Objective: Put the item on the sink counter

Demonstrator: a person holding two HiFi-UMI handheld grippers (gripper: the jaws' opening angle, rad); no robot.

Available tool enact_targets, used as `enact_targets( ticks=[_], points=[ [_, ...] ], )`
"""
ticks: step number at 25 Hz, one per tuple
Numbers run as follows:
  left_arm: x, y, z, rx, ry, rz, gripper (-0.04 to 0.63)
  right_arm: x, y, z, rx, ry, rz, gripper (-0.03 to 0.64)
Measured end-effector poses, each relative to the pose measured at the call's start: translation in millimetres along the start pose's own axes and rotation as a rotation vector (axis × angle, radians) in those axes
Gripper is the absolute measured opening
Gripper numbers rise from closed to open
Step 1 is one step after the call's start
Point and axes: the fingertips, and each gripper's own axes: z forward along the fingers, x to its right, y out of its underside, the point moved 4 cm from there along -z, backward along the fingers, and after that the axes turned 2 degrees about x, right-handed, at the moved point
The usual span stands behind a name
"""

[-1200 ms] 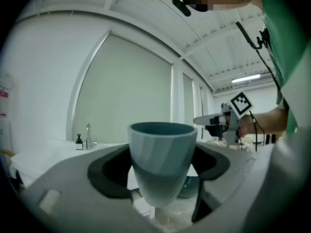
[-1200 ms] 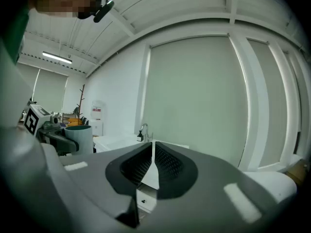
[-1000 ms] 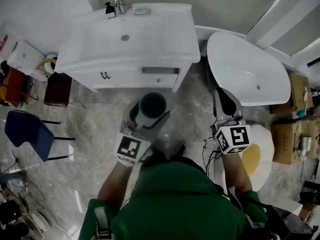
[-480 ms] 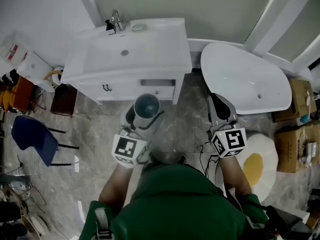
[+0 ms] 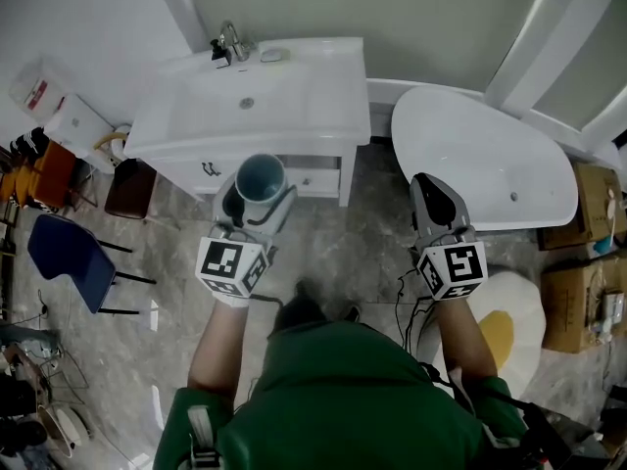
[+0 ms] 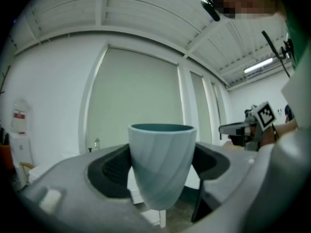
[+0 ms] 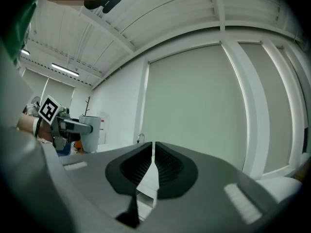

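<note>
A pale blue-grey cup point(image 5: 260, 179) with a teal inside stands upright between the jaws of my left gripper point(image 5: 253, 196), which is shut on it. In the left gripper view the cup point(image 6: 162, 164) fills the gap and both dark pads press its sides. It hangs in front of the white sink counter point(image 5: 333, 116), just short of the cabinet front. A basin with a drain point(image 5: 247, 103) and a tap point(image 5: 231, 39) sit in that counter. My right gripper point(image 5: 437, 199) is shut and empty, its pads point(image 7: 167, 166) nearly meeting.
A white bathtub point(image 5: 485, 160) lies at the right. A blue chair point(image 5: 64, 258) and a dark stool point(image 5: 129, 188) stand at the left on the marble floor. Cardboard boxes point(image 5: 598, 199) sit at the far right. A round egg-shaped mat point(image 5: 505, 311) lies below the right gripper.
My left gripper has carried the cup forward and a little left, closer to the cabinet front. The right gripper has kept its place beside the tub.
</note>
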Motion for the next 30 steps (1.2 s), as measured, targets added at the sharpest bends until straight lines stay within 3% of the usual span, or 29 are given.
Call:
enact_targets(
  ticks=[7, 13, 20, 30],
  points=[
    [-45.5, 3.5, 42.8, 0.007, -0.04, -0.016, 0.376, 40.0, 7.2, 32.7, 0.041, 0.121, -0.006, 0.017],
    [-91.7, 19.0, 99.9, 0.006, -0.021, -0.058, 0.376, 63.0, 11.0, 83.0, 0.002, 0.156, 0.008, 0.017],
    [-149.2, 36.7, 167.2, 0.001, 0.038, -0.093, 0.376, 70.2, 16.1, 161.1, -0.044, 0.182, 0.002, 0.017],
    [-194.7, 64.8, 222.3, -0.019, 0.136, -0.094, 0.376, 72.3, 30.5, 226.3, -0.098, 0.217, 0.009, 0.017]
  ],
)
